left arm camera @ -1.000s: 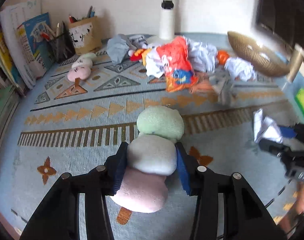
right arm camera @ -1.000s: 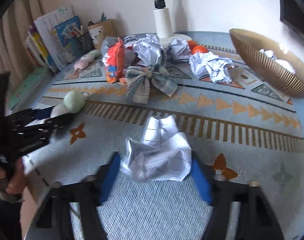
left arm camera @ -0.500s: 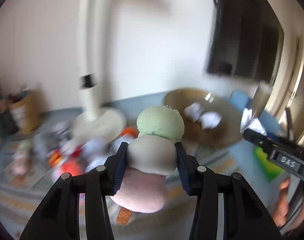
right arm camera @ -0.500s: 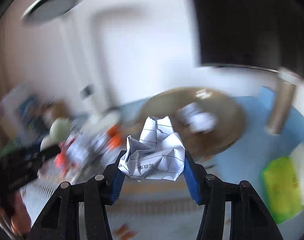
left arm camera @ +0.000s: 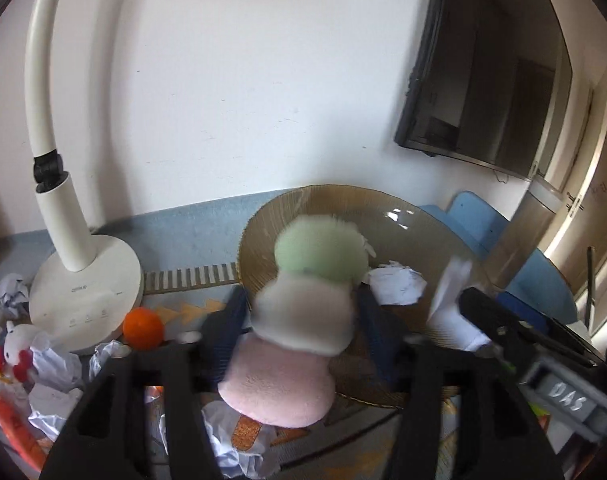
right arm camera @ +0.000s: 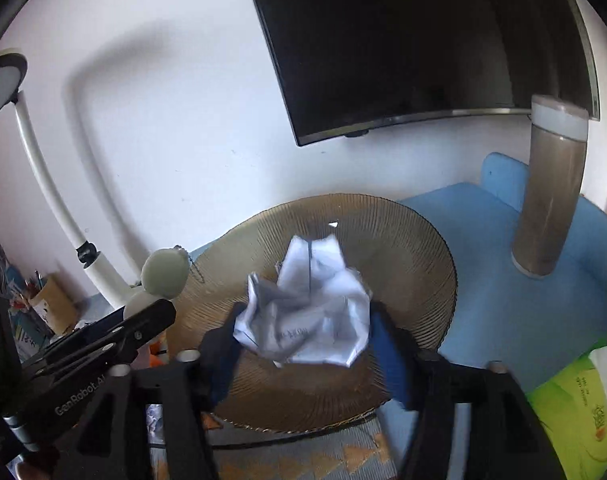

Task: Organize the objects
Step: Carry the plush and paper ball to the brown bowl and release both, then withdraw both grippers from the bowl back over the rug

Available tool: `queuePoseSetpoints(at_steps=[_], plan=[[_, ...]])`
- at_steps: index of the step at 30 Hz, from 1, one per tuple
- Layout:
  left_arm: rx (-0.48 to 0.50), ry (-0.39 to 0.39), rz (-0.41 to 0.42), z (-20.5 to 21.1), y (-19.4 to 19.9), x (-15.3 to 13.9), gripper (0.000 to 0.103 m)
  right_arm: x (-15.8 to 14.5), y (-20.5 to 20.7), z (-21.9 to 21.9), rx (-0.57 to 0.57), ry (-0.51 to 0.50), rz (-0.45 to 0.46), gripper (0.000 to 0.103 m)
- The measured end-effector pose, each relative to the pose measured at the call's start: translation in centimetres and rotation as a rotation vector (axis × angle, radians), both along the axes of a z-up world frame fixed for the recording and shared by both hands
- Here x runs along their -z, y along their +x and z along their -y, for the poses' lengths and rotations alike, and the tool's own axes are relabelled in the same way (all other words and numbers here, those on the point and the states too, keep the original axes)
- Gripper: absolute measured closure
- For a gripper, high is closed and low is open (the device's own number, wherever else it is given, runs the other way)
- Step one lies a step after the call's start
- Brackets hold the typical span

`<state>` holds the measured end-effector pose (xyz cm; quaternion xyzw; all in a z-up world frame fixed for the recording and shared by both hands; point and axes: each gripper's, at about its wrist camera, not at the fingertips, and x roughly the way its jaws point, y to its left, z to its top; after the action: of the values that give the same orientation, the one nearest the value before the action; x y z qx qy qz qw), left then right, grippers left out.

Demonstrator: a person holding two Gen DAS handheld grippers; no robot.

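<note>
Hand-held gripper [right arm camera: 305, 344] with paper ball [right arm camera: 305, 316] above bowl rim [right arm camera: 443, 248].

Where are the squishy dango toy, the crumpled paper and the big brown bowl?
plush dango toy [left arm camera: 303, 312]: left wrist view, white middle ball.
crumpled paper ball [right arm camera: 303, 320]: right wrist view, its middle.
ribbed brown bowl [right arm camera: 415, 264]: right wrist view, inner right wall.

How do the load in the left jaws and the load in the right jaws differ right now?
The left gripper carries a plush toy: soft, rounded, in green, white and pink segments. The right gripper carries a crumpled paper ball: white, lined, angular with sharp creases. The toy sticks out past its jaws at both ends; the paper sits more compactly. Both hang over the ribbed brown bowl.
</note>
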<state>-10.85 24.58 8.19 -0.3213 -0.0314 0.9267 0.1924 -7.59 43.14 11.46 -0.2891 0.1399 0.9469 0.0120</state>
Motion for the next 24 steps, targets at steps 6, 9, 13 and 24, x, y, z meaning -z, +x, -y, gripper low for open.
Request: queuePoseSetpoints(at_steps=[6, 9, 13, 24], plan=[[-0.065, -0.049, -0.061, 0.3, 1.2, -0.4, 0.007, 0.9, 0.3, -0.9, 0.021, -0.017, -0.006, 0.029], [-0.107, -0.077, -0.124, 0.7, 2.7, -1.6, 0.007, 0.7, 0.5, -0.8, 0.023, -0.005, -0.018, 0.029], [-0.160, -0.107, -0.173, 2.0, 5.5, -3.0, 0.007, -0.5, 1.5, 0.3, 0.009, 0.035, -0.047, 0.029], [-0.295, -0.102, -0.161, 8.8, 11.2, -3.9, 0.007, -3.7, 5.5, 5.4, -0.093, 0.057, -0.096, 0.029]])
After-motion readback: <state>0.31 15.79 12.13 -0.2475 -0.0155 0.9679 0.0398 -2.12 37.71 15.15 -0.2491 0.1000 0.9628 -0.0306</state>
